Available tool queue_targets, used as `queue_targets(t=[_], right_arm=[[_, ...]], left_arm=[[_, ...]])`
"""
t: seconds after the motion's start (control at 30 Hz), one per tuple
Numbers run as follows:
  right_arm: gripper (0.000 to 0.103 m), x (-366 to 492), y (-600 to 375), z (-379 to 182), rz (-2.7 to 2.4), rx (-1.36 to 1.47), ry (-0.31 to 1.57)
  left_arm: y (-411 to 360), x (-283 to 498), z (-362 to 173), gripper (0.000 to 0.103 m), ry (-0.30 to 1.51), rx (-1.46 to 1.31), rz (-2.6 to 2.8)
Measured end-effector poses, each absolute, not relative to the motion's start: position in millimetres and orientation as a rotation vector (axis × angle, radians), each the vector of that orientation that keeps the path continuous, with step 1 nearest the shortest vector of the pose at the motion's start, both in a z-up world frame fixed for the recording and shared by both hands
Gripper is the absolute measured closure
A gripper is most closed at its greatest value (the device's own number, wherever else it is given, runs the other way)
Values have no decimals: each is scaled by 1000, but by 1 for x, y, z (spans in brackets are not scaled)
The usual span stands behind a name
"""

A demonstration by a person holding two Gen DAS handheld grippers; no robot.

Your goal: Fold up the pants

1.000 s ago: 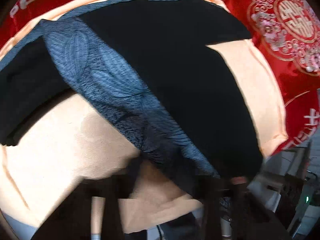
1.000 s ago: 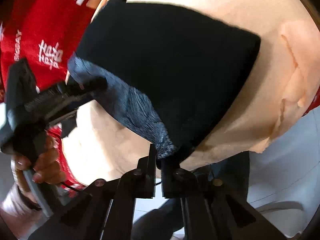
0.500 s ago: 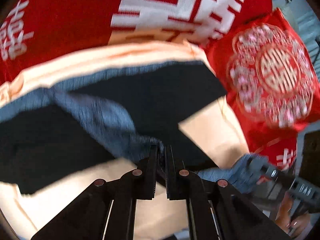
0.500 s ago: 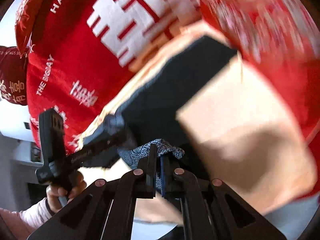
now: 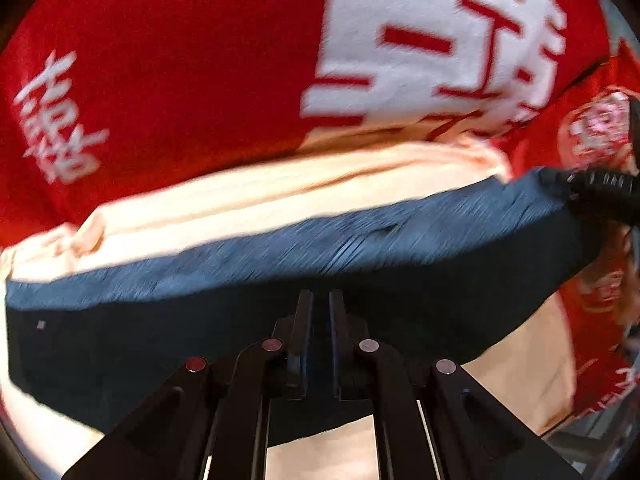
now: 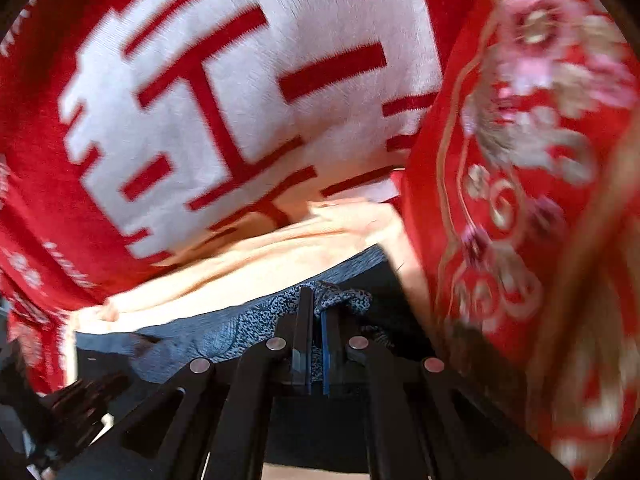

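Observation:
The dark pants (image 5: 160, 336), with a blue patterned inner side (image 5: 304, 248), lie on a peach cloth (image 5: 280, 196). My left gripper (image 5: 320, 300) is shut on the near edge of the pants. My right gripper (image 6: 316, 300) is shut on a bunched blue patterned corner of the pants (image 6: 344, 300), close to the far edge of the peach cloth (image 6: 248, 264). The right gripper also shows at the right of the left wrist view (image 5: 592, 188), holding the pants' far corner. The left gripper shows dimly at the lower left of the right wrist view (image 6: 80, 396).
A red blanket with large white characters (image 5: 224, 56) lies beyond the peach cloth, also in the right wrist view (image 6: 240, 92). A red embroidered cushion (image 6: 528, 160) stands close on the right.
Both grippers have carried the gripped pants edge forward toward the red blanket, folding the blue inner side over the dark fabric. The pants now lie lower and flatter across the peach cloth.

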State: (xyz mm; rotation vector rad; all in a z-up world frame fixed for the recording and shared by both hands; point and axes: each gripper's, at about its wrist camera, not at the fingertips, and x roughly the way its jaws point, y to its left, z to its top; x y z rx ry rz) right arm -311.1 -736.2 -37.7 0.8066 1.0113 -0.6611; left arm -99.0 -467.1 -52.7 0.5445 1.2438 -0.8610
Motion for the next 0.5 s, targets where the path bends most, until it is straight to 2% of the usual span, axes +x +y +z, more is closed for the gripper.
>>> queue_targets(t=[0.07, 0.13, 0.2, 0.27, 0.3, 0.5], right_arm=[[99, -306, -740, -45, -671, 782, 1012], [87, -301, -743, -49, -654, 781, 1030], [48, -301, -737, -46, -624, 778, 1022], [33, -305, -724, -36, -618, 748, 1002], [29, -308, -717, -31, -631, 724, 998], [30, -323, -683, -18, -632, 698, 989]], left_arm=[[-456, -96, -73, 94, 1283, 570, -800], [-451, -96, -94, 94, 1288, 609, -750], [-449, -95, -107, 94, 1297, 628, -709], [-446, -93, -113, 94, 1302, 612, -691], [-447, -93, -115, 94, 1294, 610, -682], [-447, -89, -98, 94, 1246, 572, -641]])
